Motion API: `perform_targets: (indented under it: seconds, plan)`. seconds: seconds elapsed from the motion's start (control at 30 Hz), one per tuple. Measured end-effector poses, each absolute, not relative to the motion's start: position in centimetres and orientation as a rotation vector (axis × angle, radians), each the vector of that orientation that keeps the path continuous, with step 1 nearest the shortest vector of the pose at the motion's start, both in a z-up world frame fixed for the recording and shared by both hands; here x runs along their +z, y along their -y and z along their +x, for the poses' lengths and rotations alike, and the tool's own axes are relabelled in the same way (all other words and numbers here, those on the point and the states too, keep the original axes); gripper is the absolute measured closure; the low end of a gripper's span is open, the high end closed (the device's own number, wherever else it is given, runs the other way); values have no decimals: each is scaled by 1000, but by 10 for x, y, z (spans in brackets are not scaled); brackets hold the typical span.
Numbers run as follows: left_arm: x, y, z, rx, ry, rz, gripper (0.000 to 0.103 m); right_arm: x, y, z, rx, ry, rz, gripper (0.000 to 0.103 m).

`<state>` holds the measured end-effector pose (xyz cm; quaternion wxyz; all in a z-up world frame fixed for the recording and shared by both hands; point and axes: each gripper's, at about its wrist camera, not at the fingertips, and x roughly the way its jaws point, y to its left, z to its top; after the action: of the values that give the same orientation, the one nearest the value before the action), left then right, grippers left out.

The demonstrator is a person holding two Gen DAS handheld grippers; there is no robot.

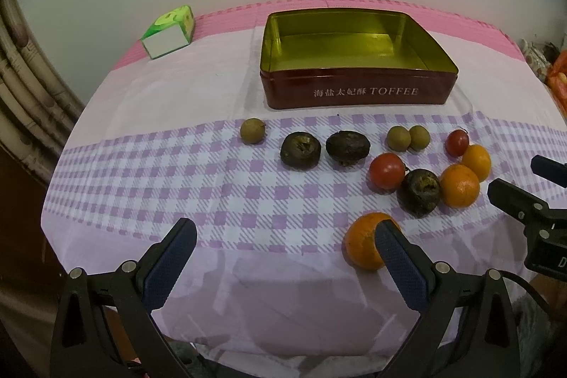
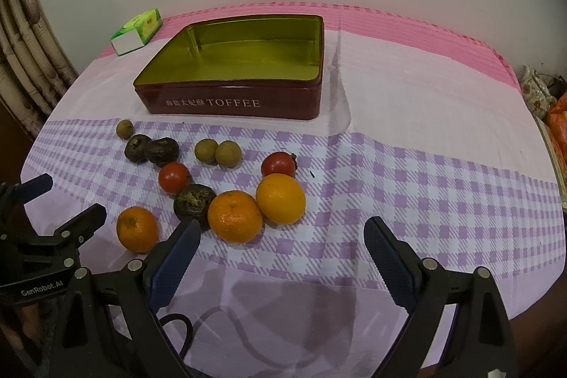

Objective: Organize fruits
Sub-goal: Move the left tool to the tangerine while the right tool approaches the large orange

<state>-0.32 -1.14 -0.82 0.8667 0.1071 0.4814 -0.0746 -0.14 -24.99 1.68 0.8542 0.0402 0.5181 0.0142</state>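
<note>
An open red TOFFEE tin (image 1: 358,94) (image 2: 234,103) with a gold inside stands empty at the back of the table. In front of it lie three oranges (image 1: 361,245) (image 2: 234,216), two tomatoes (image 1: 387,170) (image 2: 173,178), three dark wrinkled fruits (image 1: 300,150) (image 2: 193,202) and three small brown longans (image 1: 252,130) (image 2: 206,151). My left gripper (image 1: 287,236) is open and empty, its right finger in front of the nearest orange. My right gripper (image 2: 283,238) is open and empty, hovering just short of the orange cluster. Each gripper shows at the edge of the other's view.
A green and white carton (image 1: 169,31) (image 2: 136,32) lies at the back left. The table carries a pink and purple checked cloth (image 1: 177,172) (image 2: 425,186). A curtain (image 2: 24,59) hangs at the left; clutter (image 2: 553,108) sits beyond the right edge.
</note>
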Motion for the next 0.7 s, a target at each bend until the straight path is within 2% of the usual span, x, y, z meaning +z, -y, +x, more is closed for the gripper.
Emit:
perform_targets:
  seconds: [0.33,0.7]
  plan:
    - [-12,13,-3,-171,-1027,230,3,11,257,1,7,-1112,99,12]
    - [-17,19,-3,-207,-1047,245,9,9,265,2,0,-1126,116,15]
